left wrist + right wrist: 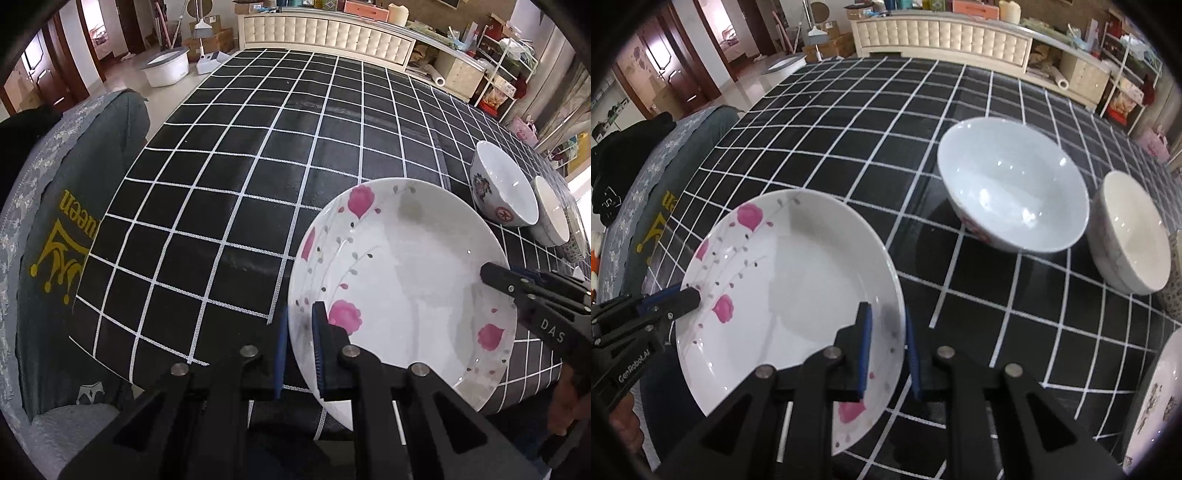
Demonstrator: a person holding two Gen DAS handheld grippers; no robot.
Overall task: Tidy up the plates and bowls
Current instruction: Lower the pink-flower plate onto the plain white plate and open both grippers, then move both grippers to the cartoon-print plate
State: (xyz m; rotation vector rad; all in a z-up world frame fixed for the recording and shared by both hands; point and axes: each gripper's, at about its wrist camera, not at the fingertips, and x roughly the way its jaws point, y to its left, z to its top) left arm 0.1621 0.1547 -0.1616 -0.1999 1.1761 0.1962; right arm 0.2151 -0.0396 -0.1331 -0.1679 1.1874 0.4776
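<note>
Between both grippers, a white plate [798, 280] (pink flowers, grey stems).

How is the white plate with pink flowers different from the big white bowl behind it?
The white plate with pink flowers is wide and shallow; the big white bowl is deep and narrower. The plate is pinched at opposite rims by the left tool and the right tool; the bowl stands untouched on the checked tablecloth. Both are glossy white and empty.

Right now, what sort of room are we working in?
Probably a lived-in home, a dining or living area used partly for storage: a checked tablecloth carrying the floral plate and bowls, a tufted bench behind, and wooden doors beyond.
</note>
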